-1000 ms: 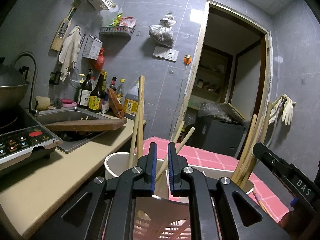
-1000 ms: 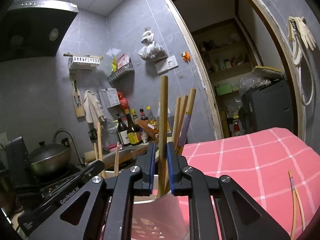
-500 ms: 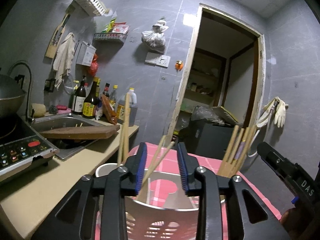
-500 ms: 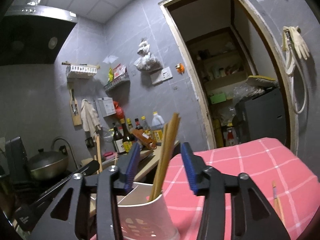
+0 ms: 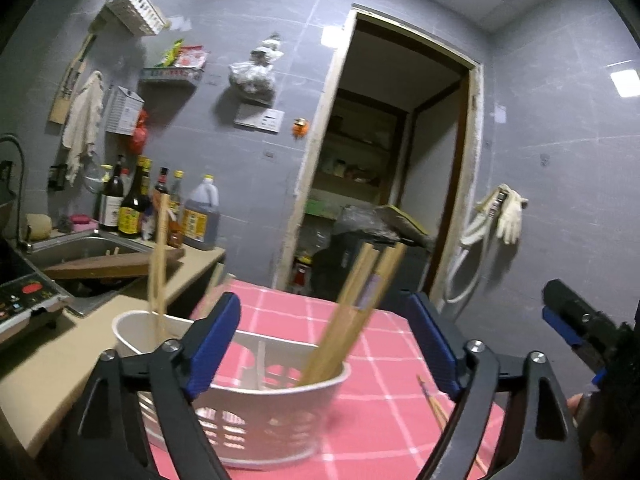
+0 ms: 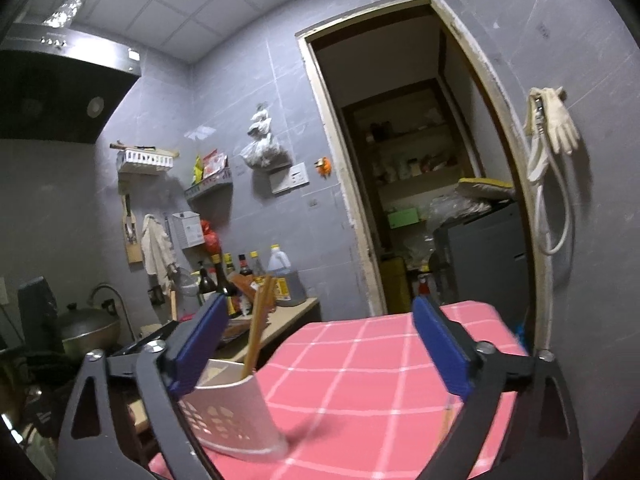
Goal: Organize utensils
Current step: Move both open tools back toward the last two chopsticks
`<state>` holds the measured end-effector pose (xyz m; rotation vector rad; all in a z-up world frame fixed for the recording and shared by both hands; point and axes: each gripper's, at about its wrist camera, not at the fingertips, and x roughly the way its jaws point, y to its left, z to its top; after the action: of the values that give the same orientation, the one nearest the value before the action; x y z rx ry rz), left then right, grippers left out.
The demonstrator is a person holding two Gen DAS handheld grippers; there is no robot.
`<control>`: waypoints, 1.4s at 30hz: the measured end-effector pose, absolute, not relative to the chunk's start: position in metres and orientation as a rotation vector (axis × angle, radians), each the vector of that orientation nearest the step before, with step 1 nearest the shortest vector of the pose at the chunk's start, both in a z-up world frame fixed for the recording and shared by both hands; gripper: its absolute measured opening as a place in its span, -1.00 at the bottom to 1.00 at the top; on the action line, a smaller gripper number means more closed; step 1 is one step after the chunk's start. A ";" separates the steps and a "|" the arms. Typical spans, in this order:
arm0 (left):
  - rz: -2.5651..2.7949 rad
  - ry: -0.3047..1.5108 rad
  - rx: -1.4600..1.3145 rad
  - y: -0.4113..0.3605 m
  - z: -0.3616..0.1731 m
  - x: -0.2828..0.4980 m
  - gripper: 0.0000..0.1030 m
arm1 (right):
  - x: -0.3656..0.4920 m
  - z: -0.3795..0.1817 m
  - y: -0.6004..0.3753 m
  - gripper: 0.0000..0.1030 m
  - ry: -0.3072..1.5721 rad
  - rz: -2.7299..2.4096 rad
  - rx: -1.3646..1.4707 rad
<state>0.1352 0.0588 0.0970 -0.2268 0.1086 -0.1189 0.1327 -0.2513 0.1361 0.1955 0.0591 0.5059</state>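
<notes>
Chopsticks (image 5: pixel 157 264) stand at the left end of the white utensil holder (image 5: pixel 280 412), a thicker bundle (image 5: pixel 352 312) leans at its right end, and the middle compartment looks empty from here. The holder sits at the near left edge of the pink checked tablecloth (image 5: pixel 384 400), beside the counter (image 5: pixel 48 360).

Your left gripper (image 5: pixel 324 344) hovers over the holder with its jaws spread wide; they have just been opening, and nothing is pinched between them. Your right gripper (image 6: pixel 320 344) is likewise spread, having just been opening, with only bare cloth between its pads; the holder lies at its lower left.

Judgement: both deposits appear complete, and you are at the release step. One loose pair of chopsticks (image 5: pixel 434 402) lies on the cloth toward the near right edge, partly hidden by the left gripper's frame.

The next move calls for clearing the upright sticks without knocking them, then descending on the loose pair and pinching it near one end for transfer.
</notes>
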 end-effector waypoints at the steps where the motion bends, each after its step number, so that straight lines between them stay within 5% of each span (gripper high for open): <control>1: -0.134 0.113 -0.228 0.054 0.097 0.135 0.69 | 0.130 0.139 -0.257 1.00 0.059 0.498 0.190; 11: -0.282 0.209 -0.209 0.006 0.094 0.137 0.93 | 0.117 0.149 -0.309 1.00 0.173 0.395 0.123; 26: -0.249 0.515 -0.117 -0.044 0.041 0.186 0.93 | 0.167 0.063 -0.323 0.97 0.577 0.324 0.022; 37: -0.278 0.712 -0.068 -0.054 0.008 0.220 0.92 | 0.204 0.015 -0.298 0.09 0.814 0.398 -0.089; 42: -0.309 0.748 -0.041 -0.062 0.001 0.230 0.87 | 0.218 0.006 -0.294 -0.11 0.875 0.422 -0.092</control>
<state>0.2303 -0.0622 0.0006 -0.0409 0.7477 -0.3091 0.2178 -0.2941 0.0058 -0.0925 0.8745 0.4225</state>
